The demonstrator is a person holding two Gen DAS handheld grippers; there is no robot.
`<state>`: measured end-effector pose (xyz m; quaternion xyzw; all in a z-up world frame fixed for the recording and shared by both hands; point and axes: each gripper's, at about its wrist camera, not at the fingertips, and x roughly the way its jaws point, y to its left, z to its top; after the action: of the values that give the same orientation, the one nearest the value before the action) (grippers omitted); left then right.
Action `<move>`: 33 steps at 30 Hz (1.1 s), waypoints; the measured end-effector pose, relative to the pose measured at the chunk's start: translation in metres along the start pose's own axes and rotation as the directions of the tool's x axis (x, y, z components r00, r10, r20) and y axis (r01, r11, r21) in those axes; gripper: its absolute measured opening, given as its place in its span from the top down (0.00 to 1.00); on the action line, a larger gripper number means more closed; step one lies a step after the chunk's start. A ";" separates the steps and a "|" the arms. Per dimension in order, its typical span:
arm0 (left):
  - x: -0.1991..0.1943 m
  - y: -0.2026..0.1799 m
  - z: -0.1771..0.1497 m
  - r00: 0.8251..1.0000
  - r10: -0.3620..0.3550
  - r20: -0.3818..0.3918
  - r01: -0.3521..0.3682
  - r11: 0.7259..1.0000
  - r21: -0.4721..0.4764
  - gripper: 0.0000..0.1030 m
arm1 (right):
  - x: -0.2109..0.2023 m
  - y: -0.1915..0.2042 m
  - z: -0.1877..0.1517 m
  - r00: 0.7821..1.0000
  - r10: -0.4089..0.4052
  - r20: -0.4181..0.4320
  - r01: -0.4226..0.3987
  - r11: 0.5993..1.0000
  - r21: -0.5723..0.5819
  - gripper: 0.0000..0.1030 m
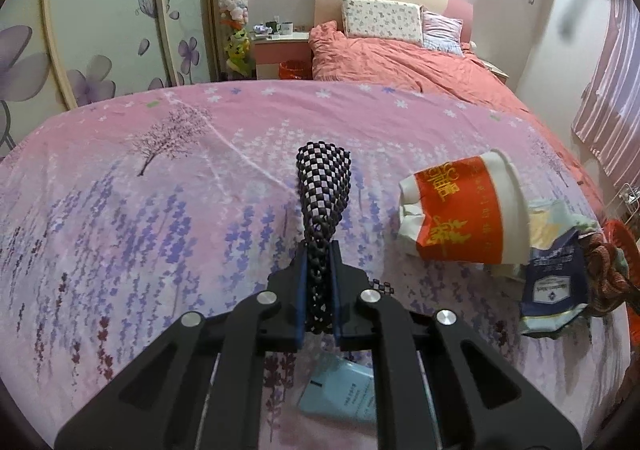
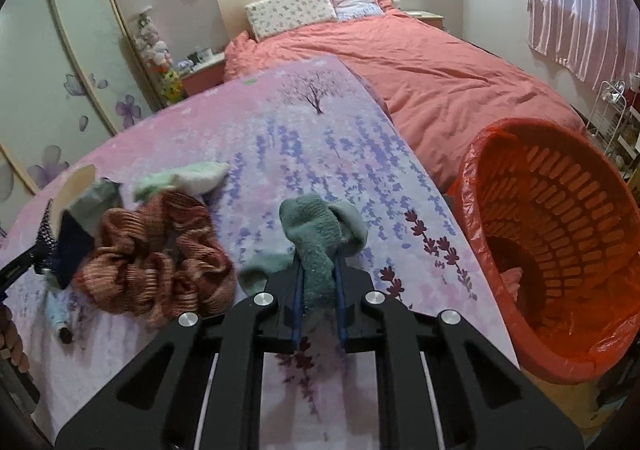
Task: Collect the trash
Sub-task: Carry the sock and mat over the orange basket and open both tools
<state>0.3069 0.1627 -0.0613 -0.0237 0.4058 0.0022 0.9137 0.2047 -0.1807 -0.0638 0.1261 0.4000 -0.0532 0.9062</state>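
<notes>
My left gripper [image 1: 319, 250] is shut on a black-and-white checkered cloth [image 1: 325, 186], held above the pink floral sheet [image 1: 160, 210]. To its right lie a crumpled red-and-white paper cup [image 1: 464, 210] and a blue-and-white wrapper [image 1: 554, 290]. My right gripper [image 2: 318, 270] is shut on a teal-green sock [image 2: 316, 234] over the sheet [image 2: 320, 138]. An orange-red trash basket [image 2: 560, 242] lined with a red bag stands to the right of it, off the sheet's edge. The left gripper [image 2: 24, 262] shows at the far left of the right wrist view.
A rust-brown knitted scrunchie [image 2: 160, 262], a pale green sock [image 2: 184, 178] and a small tube [image 2: 60, 322] lie left of my right gripper. A light blue packet [image 1: 340, 394] lies under my left gripper. A bed with a coral duvet [image 1: 400, 58] is behind.
</notes>
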 end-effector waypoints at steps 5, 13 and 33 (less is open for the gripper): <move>-0.025 -0.009 0.003 0.999 -0.007 0.038 0.007 1.000 0.016 0.89 | -0.027 -0.001 0.005 0.998 0.020 0.057 -0.020 1.000 0.000 0.87; -0.072 -0.030 0.013 0.994 -0.046 0.103 0.042 0.998 0.043 0.89 | -0.060 -0.008 0.014 0.992 0.034 0.125 -0.034 0.999 0.001 0.88; -0.142 -0.169 0.007 0.955 -0.263 0.134 0.233 0.950 0.209 0.89 | -0.122 -0.055 0.010 0.972 0.002 0.237 -0.009 1.000 0.029 0.87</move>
<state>0.2209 -0.0034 0.0562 0.0133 0.3230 -0.1499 0.9344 0.1186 -0.2370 0.0223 0.1334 0.2880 -0.0710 0.9456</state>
